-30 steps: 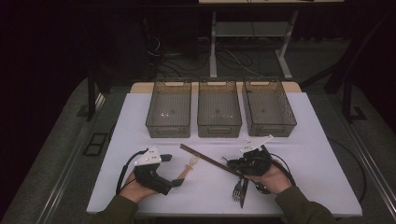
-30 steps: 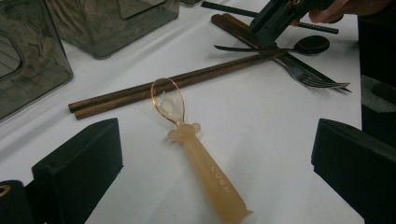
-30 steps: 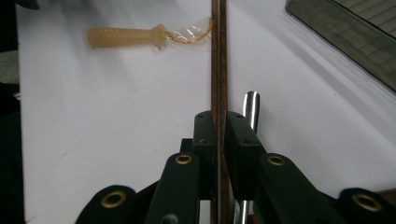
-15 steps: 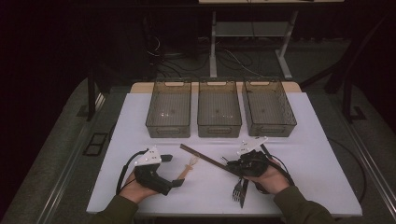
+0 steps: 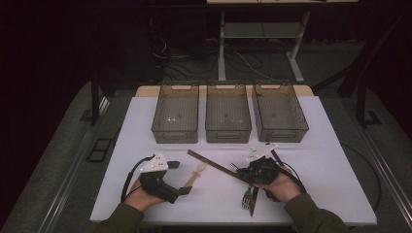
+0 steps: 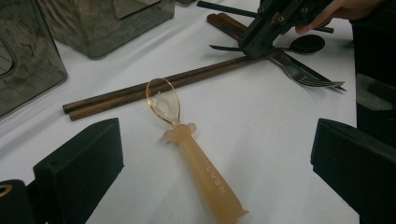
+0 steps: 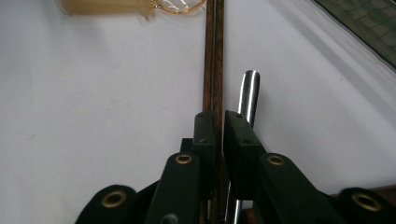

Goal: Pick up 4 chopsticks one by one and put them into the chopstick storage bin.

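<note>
Looking early still: right claw (image 7: 218,122) is clamped on the chopsticks (image 5: 214,165), which lie on the worktop (image 5: 335,170) just beside the spoon (image 6: 196,154). Left claw (image 6: 215,168) sits apart. All three bins (image 5: 228,114) are empty.

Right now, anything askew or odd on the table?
Nothing damaged or spilled. The chopsticks lie diagonally, their end pinched in the right gripper; the fork overhangs the table front edge. Three bins sit straight.

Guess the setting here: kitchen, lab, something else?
Likely a lab data-collection bench, not a kitchen: a white table in a dark room, three empty bins in a row, loose cables on the floor behind.
</note>
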### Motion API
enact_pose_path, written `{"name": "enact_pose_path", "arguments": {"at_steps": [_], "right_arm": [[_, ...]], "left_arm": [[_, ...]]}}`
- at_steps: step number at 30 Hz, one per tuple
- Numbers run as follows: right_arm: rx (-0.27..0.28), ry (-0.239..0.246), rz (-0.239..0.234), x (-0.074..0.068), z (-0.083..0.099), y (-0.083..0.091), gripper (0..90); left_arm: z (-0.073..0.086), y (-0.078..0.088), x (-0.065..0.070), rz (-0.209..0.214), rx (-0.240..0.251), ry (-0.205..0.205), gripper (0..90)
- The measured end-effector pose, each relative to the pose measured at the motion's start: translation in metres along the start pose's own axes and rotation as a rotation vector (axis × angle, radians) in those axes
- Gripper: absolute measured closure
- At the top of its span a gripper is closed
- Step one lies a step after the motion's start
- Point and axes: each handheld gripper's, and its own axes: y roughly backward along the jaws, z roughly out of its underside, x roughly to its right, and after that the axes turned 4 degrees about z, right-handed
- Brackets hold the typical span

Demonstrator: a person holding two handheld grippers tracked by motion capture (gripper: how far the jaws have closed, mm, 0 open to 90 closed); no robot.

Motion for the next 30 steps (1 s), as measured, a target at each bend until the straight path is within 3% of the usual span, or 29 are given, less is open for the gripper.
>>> {"name": "enact_pose_path", "arguments": {"at_steps": [30], "right_arm": [[-0.041,0.005,0.002,-0.0034,0.0013,-0.0067,84.3]], "left_arm": [[-0.0001,-0.0004,0.0003,0.005,-0.007,-0.002,1.3]]}}
